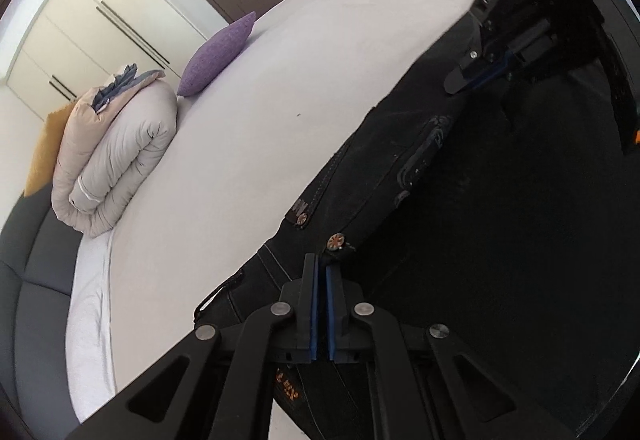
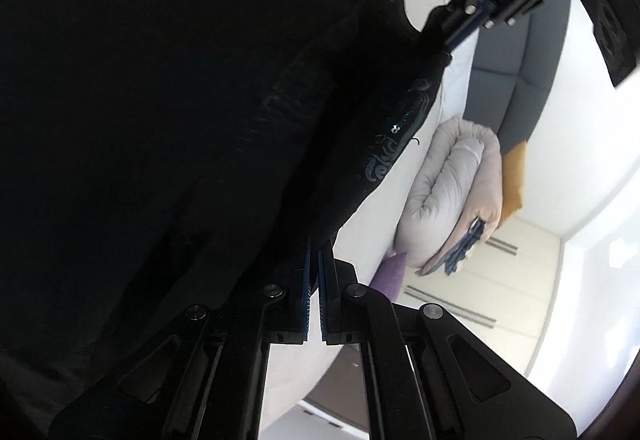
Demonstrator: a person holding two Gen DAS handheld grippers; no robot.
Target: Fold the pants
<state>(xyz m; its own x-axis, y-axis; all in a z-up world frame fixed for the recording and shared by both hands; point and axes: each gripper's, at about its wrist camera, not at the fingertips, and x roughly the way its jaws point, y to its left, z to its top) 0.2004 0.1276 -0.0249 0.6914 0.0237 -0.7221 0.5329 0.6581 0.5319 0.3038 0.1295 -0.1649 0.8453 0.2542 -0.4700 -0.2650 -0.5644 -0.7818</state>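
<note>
Evidently we hold the black pants (image 1: 460, 240) at the waistband, above the white bed (image 1: 248, 128): left gripper (image 1: 322, 272) pinched shut near the button, right gripper (image 2: 315, 252) clamped on the far edge, so the fabric spreads for folding

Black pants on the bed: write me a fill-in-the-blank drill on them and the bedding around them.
1. The left gripper is shut on the waistband of the ____ pants.
2. The small cushion on the bed is ____.
3. The rolled duvet lies beside a ____ pillow.
4. The right gripper is ____ on the pants' edge.

Missing words: black; purple; yellow; shut
</note>
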